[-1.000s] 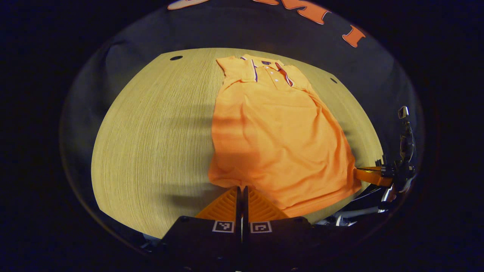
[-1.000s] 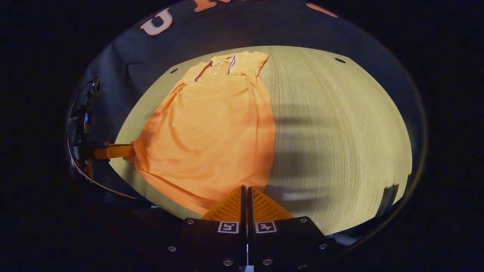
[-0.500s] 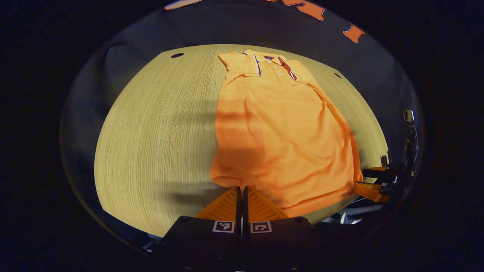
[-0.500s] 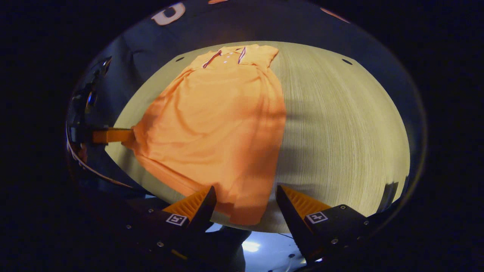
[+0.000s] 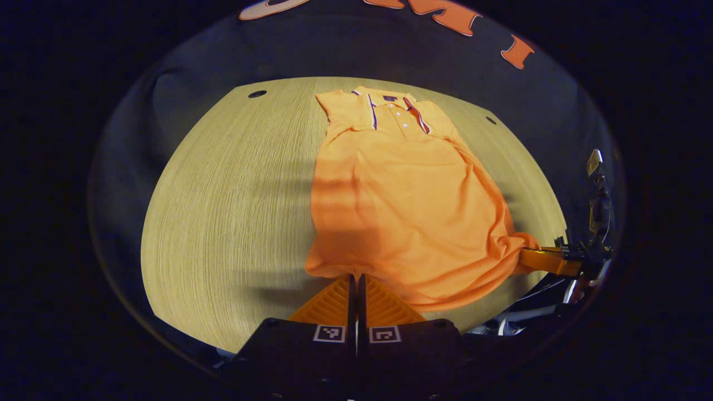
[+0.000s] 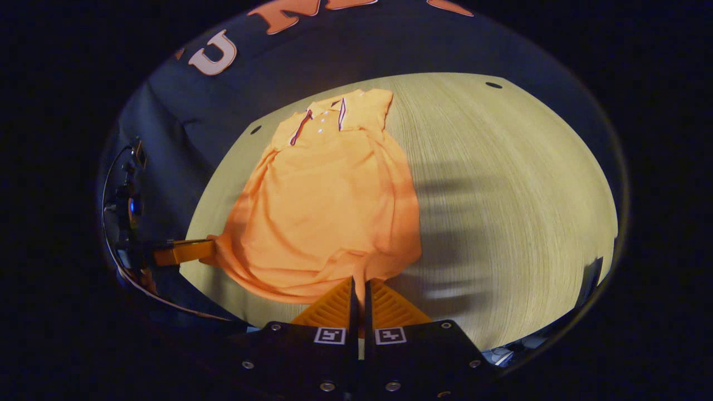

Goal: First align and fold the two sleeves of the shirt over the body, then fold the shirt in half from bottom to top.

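Fingers of left gripper (image 5: 357,277) and right gripper (image 6: 359,280) both level, pinched on the shirt (image 5: 401,195) hem corners.

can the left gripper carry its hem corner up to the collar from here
Probably yes. The left gripper is shut on the shirt hem, and the body between it and the collar lies flat on the table, nothing in between.
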The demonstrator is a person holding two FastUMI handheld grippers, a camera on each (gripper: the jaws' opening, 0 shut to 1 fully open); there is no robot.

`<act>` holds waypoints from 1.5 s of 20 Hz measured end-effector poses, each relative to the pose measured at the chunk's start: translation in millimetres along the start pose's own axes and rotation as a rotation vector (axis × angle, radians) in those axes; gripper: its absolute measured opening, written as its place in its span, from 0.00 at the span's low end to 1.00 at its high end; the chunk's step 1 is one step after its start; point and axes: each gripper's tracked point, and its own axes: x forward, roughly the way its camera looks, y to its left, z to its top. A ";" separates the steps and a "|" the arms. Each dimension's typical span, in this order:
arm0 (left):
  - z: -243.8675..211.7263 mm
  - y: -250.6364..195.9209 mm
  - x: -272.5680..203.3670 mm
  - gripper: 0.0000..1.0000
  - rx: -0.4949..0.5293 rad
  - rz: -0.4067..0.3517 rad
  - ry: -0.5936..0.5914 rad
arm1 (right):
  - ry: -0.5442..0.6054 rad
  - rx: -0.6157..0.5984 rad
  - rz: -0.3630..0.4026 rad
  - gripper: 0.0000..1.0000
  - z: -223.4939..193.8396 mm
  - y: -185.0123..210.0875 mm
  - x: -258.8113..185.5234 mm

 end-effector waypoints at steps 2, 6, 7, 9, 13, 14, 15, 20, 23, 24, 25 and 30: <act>17.9 -0.4 -2.1 0.01 -0.002 -0.008 -0.031 | -0.039 0.024 0.019 0.05 25.4 2.4 -0.1; 58.0 -1.1 -0.6 0.01 0.022 -0.017 -0.094 | -0.099 0.023 0.030 0.05 70.4 1.4 0.1; 68.6 -1.2 1.1 0.01 0.024 -0.022 -0.106 | -0.106 0.021 0.029 0.05 80.0 1.1 0.8; 92.5 -0.3 4.1 0.01 0.023 -0.032 -0.135 | -0.126 0.005 0.017 0.05 101.3 -1.3 -0.3; 145.0 4.9 10.9 0.01 0.031 -0.050 -0.188 | -0.169 -0.018 -0.006 0.05 150.0 -0.8 3.9; 158.4 6.0 16.2 0.01 0.039 -0.051 -0.201 | -0.180 -0.023 -0.014 0.05 162.5 -0.6 6.3; 172.7 8.6 22.1 0.01 0.047 -0.050 -0.213 | -0.190 -0.030 -0.020 0.05 174.7 0.1 8.8; 239.6 19.5 46.0 0.01 0.062 -0.057 -0.257 | -0.217 -0.056 -0.057 0.05 226.8 2.7 29.5; 277.0 31.4 62.0 0.01 0.077 -0.051 -0.279 | -0.223 -0.061 -0.076 0.05 252.3 2.4 47.1; 285.0 35.7 67.4 0.01 0.082 -0.051 -0.279 | -0.217 -0.055 -0.084 0.05 259.1 1.5 56.3; 293.0 40.1 75.1 0.01 0.087 -0.050 -0.280 | -0.204 -0.047 -0.095 0.05 262.7 -0.5 64.9; 325.6 51.7 112.6 0.01 0.125 -0.053 -0.268 | -0.191 -0.035 -0.148 0.05 293.0 -9.2 97.7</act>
